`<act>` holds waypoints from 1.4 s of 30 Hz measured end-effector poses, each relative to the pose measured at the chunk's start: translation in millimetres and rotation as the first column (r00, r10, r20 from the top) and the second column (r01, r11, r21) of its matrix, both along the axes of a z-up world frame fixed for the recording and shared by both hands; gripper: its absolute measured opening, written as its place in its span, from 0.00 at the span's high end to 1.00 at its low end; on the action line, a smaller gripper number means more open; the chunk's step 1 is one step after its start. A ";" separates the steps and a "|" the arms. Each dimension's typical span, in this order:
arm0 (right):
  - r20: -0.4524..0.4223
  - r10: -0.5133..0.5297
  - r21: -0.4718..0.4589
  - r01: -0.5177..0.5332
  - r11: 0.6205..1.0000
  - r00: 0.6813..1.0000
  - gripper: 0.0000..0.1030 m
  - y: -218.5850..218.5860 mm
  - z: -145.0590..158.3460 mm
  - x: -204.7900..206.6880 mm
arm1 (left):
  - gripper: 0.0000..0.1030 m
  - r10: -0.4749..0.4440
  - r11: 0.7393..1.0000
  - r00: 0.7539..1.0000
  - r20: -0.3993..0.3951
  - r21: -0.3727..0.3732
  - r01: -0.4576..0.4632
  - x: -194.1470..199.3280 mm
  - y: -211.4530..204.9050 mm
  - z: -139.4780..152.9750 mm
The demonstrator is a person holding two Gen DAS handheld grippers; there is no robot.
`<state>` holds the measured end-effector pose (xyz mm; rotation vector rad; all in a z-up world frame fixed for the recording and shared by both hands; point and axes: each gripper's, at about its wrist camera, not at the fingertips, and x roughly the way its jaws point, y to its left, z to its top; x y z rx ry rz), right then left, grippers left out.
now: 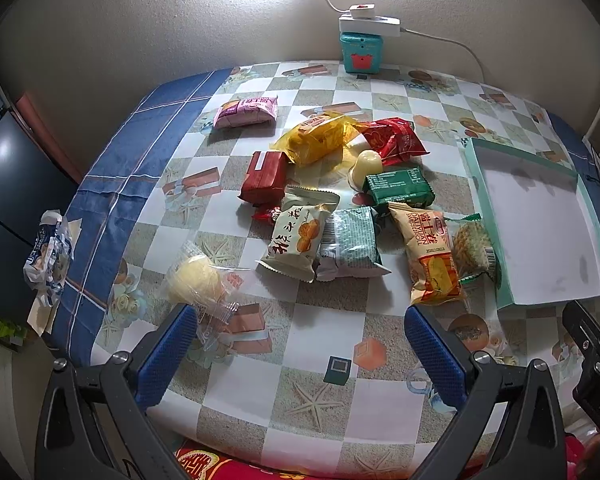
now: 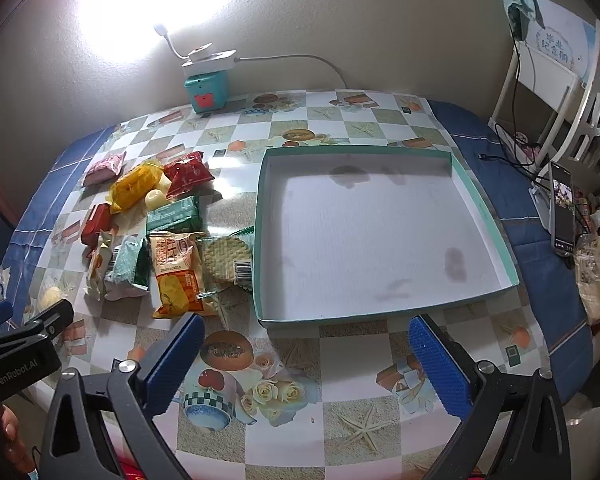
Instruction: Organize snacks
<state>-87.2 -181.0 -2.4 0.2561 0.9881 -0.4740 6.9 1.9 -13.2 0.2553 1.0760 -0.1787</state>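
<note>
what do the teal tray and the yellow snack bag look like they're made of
The teal tray looks like cardboard: thin folded walls, teal outside, a matte white inside with grey smudges. It is probably a box lid, though that is not certain. The yellow snack bag looks like thin translucent plastic film: glossy, crinkled, with light glinting off its folds.

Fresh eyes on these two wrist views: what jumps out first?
The heap of bright snack packets mid-table, yellow and red bags at its far edge. Then the shallow teal-rimmed box lying empty just right of the heap, its white floor smudged. Both grippers, left and right, hover at the near edge, jaws spread, holding nothing.
</note>
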 end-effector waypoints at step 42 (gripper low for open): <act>-0.014 -0.024 0.005 0.024 1.000 1.000 0.00 -4.5 -3.2 0.5 | 0.00 -0.001 1.000 1.000 -0.018 -0.002 0.001 1.7 0.1 -3.6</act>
